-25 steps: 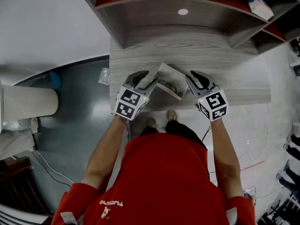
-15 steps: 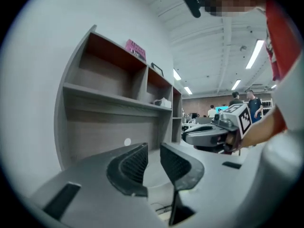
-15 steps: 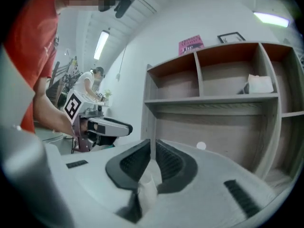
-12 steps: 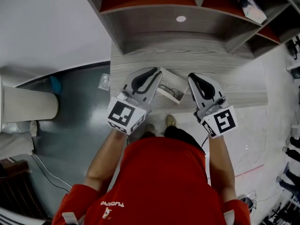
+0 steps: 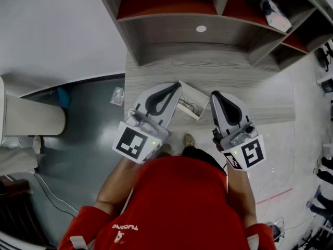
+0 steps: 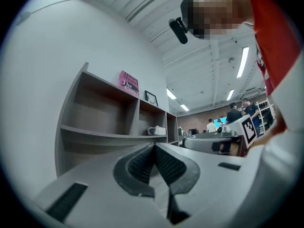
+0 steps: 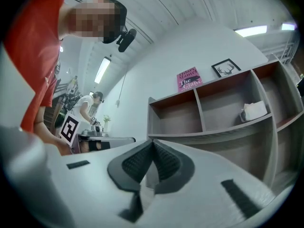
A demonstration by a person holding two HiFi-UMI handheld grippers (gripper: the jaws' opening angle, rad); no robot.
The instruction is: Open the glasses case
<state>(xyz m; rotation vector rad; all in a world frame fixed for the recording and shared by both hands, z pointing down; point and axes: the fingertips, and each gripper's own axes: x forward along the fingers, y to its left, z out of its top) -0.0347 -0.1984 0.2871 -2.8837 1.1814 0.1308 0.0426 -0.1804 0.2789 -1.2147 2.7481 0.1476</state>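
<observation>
In the head view the glasses case (image 5: 198,95) lies open on the grey wooden desk (image 5: 234,66), its lid tilted up and dark glasses (image 5: 188,108) inside. Both grippers hang above the desk, apart from the case. My left gripper (image 5: 178,86) hovers over the case's left end; its jaws are shut with nothing between them. My right gripper (image 5: 214,94) is just right of the case, also shut and empty. In the left gripper view the left gripper (image 6: 154,146) points level at the shelves. The right gripper (image 7: 152,142) in its own view does the same.
A grey shelf unit (image 5: 171,7) with red backing rises behind the desk. A white bundle (image 5: 274,10) sits in an upper right compartment. A pink book (image 7: 189,79) and a framed picture (image 7: 226,67) stand on top. People stand far off in the room.
Both grippers have lifted up and back from the case and their jaws have shut. The case stays open on the desk.
</observation>
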